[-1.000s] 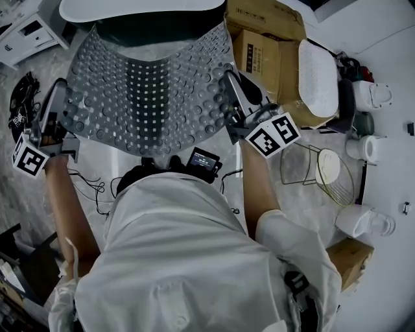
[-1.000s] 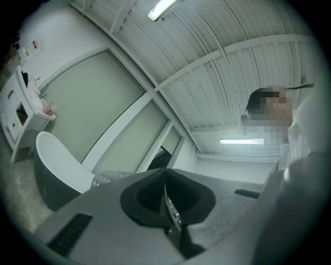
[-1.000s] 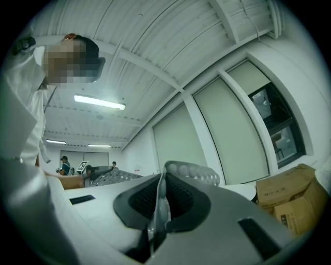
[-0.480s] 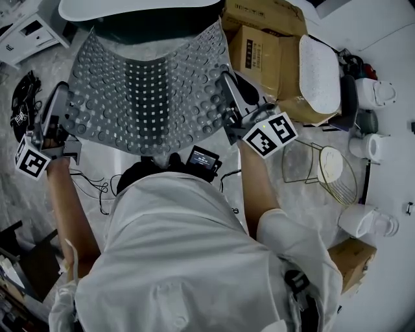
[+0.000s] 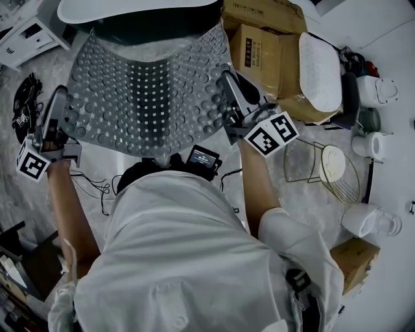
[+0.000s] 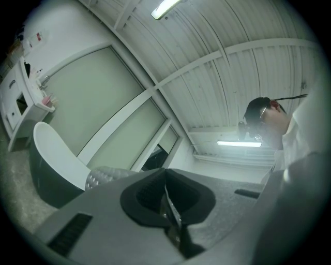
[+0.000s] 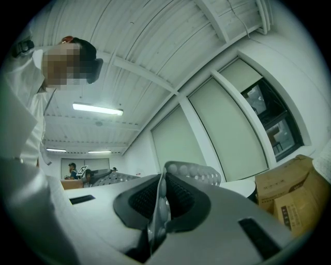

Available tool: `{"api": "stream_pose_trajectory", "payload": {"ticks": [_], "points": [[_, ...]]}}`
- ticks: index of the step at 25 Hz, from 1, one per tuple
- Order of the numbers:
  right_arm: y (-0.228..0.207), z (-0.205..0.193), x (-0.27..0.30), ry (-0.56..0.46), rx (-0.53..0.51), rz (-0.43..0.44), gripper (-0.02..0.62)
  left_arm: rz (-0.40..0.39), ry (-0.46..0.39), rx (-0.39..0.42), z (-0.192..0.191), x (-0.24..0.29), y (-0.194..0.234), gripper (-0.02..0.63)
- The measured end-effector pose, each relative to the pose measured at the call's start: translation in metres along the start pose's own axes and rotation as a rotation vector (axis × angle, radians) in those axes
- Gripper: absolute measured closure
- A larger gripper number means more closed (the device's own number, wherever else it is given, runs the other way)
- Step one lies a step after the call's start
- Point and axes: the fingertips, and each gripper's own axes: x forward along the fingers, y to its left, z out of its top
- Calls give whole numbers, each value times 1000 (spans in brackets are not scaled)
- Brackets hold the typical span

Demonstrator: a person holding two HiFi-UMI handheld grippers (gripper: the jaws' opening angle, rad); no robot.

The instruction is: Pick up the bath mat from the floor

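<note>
Left tongs [image 5: 63, 104] and right tongs [image 5: 227, 87] are each pinched shut on a near corner of the translucent grey, bubble-studded rubber bath mat [image 5: 149, 91]. It is held up off the floor, spread between them and sagging toward the white-rimmed dark tub [image 5: 130, 10]. It looks limp, light and likely slick, so corner grips suit it.

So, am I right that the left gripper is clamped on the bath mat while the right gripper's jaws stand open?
Not quite: the right gripper view shows the right gripper shut on the bath mat too, its edge pinched between the jaws.
</note>
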Motion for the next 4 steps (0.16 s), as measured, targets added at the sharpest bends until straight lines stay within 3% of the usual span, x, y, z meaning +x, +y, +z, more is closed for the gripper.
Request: {"api": "stream_pose_trajectory", "payload": {"ticks": [4], "points": [[-2, 1, 1, 1, 3, 9, 558, -9, -12, -2, 2, 3, -3, 597]]}}
